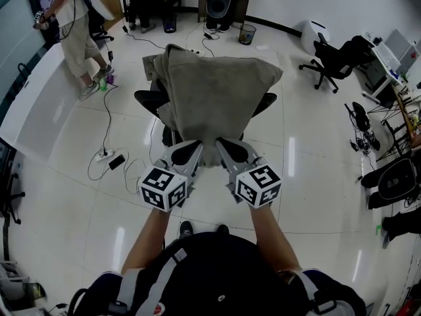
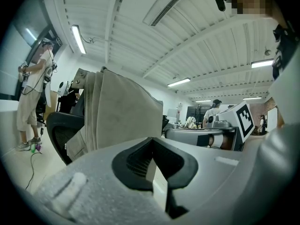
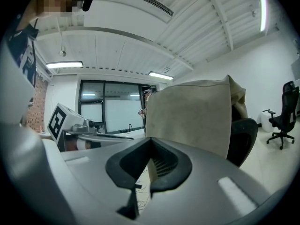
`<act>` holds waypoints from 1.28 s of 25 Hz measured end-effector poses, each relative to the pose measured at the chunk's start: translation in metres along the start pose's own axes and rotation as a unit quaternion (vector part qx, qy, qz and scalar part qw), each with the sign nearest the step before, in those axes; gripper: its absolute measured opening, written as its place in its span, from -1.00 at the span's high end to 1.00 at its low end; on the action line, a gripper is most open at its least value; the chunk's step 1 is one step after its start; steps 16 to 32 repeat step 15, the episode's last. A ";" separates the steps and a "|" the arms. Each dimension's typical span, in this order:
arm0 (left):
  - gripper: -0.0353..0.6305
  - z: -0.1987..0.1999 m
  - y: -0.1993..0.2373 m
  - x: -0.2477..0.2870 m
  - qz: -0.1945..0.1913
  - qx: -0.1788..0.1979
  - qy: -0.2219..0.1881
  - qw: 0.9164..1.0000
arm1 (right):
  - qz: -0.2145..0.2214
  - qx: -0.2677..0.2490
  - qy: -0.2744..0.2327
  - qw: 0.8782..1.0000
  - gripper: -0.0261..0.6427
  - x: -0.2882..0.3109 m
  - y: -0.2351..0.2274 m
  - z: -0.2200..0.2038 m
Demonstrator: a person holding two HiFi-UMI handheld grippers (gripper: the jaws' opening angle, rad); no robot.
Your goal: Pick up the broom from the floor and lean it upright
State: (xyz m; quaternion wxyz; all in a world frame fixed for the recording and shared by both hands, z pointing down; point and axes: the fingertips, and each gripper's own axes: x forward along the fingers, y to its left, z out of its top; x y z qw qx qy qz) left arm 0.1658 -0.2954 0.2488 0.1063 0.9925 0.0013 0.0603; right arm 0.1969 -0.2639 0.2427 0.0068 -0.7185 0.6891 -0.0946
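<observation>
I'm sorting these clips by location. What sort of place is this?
Probably an open office or lab: a rolling office chair, a desk crowded with equipment, and a power strip with cables on the glossy tiled floor.

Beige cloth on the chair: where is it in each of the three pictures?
Head view: cloth at centre, draped over the black office chair.
Left gripper view: cloth left of centre.
Right gripper view: cloth right of centre.
Shared landmark: the black office chair beneath it.
</observation>
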 end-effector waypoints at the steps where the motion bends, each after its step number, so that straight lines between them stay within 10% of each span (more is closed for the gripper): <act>1: 0.89 0.000 0.000 0.000 0.000 -0.001 0.000 1.000 | 0.000 0.000 0.000 1.000 0.91 -0.001 0.000 0.000; 32: 0.89 -0.001 -0.004 0.003 0.000 -0.001 0.000 1.000 | 0.002 -0.003 -0.005 1.000 0.91 -0.002 -0.003 0.002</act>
